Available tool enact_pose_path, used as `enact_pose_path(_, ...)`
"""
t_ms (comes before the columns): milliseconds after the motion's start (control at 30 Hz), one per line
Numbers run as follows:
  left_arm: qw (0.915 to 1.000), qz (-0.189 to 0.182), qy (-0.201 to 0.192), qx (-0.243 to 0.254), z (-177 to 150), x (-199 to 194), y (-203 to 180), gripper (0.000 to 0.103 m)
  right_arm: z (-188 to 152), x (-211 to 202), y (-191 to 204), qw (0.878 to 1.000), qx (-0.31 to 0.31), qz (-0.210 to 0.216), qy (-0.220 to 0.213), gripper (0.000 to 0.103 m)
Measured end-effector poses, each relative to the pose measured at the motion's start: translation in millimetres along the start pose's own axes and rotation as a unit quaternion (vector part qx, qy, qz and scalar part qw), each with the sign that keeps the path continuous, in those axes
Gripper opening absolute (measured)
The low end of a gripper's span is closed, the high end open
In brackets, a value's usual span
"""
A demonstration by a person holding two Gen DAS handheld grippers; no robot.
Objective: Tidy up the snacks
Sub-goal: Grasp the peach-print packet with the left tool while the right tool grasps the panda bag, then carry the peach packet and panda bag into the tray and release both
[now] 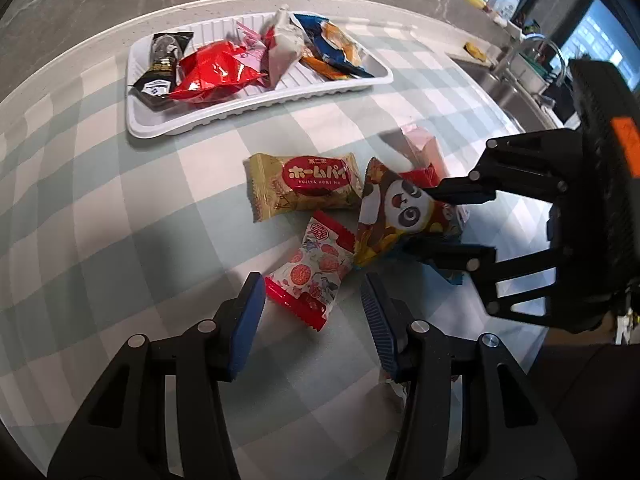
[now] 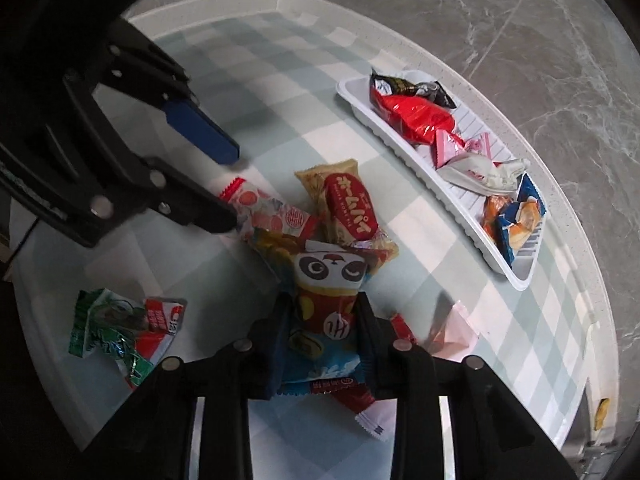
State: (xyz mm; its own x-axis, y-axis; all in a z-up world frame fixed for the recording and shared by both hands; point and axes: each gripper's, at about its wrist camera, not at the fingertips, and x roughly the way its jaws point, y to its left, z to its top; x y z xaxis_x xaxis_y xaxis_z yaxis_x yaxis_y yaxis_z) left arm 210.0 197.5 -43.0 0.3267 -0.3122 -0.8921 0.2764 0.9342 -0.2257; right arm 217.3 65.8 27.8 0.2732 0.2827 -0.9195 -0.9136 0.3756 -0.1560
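Two grippers over checkered tablecloth [image 1: 120,208]. Right gripper [image 2: 322,334] fingers clamped on panda snack packet [image 2: 324,300], packet resting in loose pile beside yellow Home Pie packet [image 1: 304,188]. Left gripper [image 1: 312,312] fingers apart, floral red-white packet [image 1: 310,276] lying between them, pads not pressing it. White ribbed tray [image 1: 256,108] far side, holding red pouch [image 1: 216,72] and other snacks. Green-red wrapper [image 2: 120,328] lies apart, left of pile.

My right gripper [image 2: 322,320] has its jaws pinched on the panda snack pkt [image 2: 326,304], fingers either side of it. Left gripper [image 2: 230,184] sits over the red-white floral pkt [image 2: 272,212]. White tray [image 2: 516,276] w/ sorted snacks lies at right, green-red pkt [image 2: 120,328] well left.
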Motion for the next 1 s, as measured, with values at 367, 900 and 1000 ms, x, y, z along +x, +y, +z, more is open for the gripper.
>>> enact_pose_path(367,0.993,0.031,0.044,0.106,13.9,35.1,-18.7,0.048,-33.8,-22.3,-14.6,0.995,0.089,0.045,-0.016,0.029)
enact_pose_path(900,0.9824,0.028,0.046,0.178,14.6,48.7,-30.8,0.032,-45.3,-24.5,-23.8,0.984,0.16,0.072,-0.025,0.03)
enact_pose_path(1000,0.9847,0.015,0.044,0.168,11.2,44.3,-30.7,0.031,-46.1,-24.5,-25.3,0.982,0.17,0.078,-0.026,0.03)
